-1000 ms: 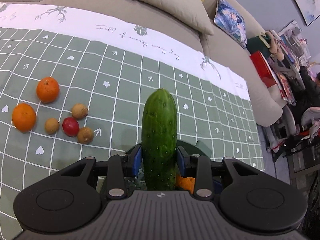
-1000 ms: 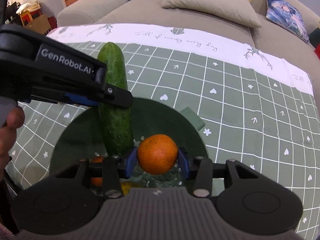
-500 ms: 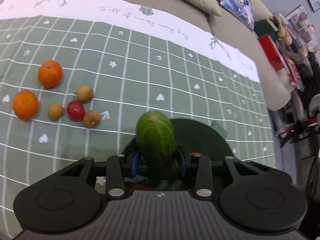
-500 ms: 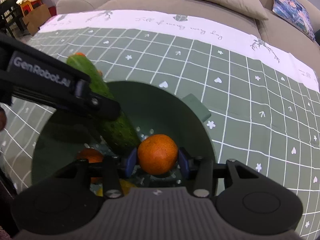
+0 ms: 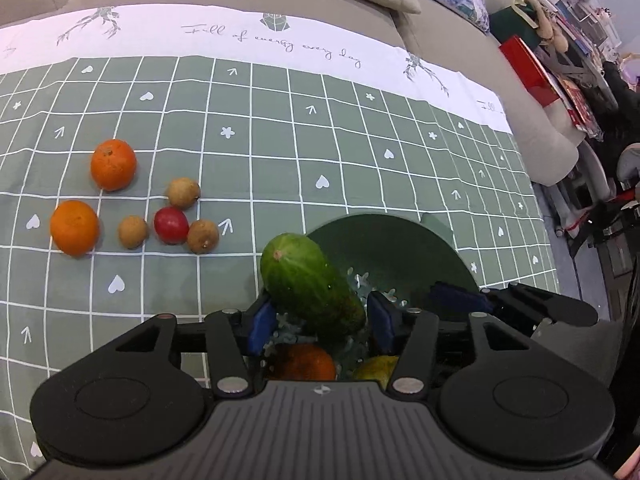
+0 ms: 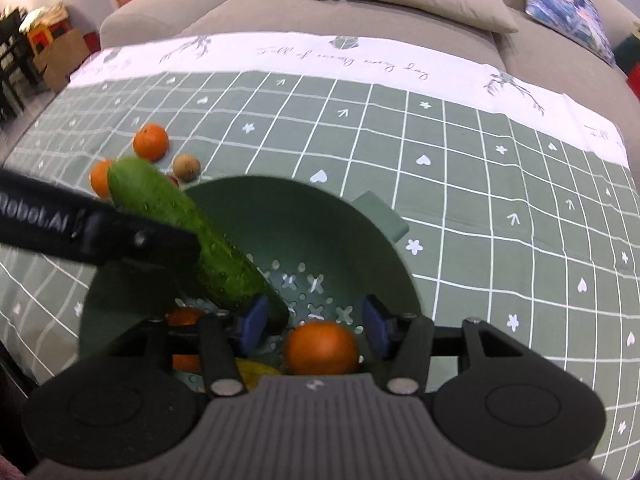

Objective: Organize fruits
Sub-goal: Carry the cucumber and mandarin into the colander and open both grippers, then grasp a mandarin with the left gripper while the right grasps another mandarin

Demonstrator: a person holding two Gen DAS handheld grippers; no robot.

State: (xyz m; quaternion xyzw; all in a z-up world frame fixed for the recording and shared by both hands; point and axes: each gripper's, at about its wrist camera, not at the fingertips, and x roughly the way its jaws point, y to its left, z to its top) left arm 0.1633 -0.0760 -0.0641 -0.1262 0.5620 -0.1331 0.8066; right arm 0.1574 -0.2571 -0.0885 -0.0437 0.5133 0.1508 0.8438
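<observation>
Left hand-held gripper point(image 5: 318, 322): we are watching its jaws opening over the green colander point(image 5: 404, 248); the cucumber point(image 5: 310, 286) is lying between the blue pads, and we are seeing a gap on each side, so the pads are no longer pressing it.
Right hand-held gripper point(image 6: 310, 326): its jaws are opening too; the orange point(image 6: 322, 348) is sitting between the pads, clear of both, down on the colander's floor.
Cucumber: in the right wrist view we are seeing the cucumber point(image 6: 192, 236) tilted, its lower end on the colander's perforated bottom, its upper end leaning out over the rim toward the loose fruit; the left gripper's black finger is crossing in front of it.
Colander: we are finding it standing on the green checked cloth of the table point(image 5: 280, 152), with a stub handle on its far side. Another orange fruit point(image 5: 306, 362) and something yellow point(image 5: 376, 368) are also lying inside, partly hidden by the gripper bodies.
Loose fruit: we are counting two oranges point(image 5: 113, 164) point(image 5: 74, 227), a small red fruit point(image 5: 171, 225) and three small brown fruits point(image 5: 183, 193) clustered on the cloth to the left of the colander, apart from it.
Background: a beige sofa point(image 6: 360, 28) with cushions is running along the far edge of the table.
</observation>
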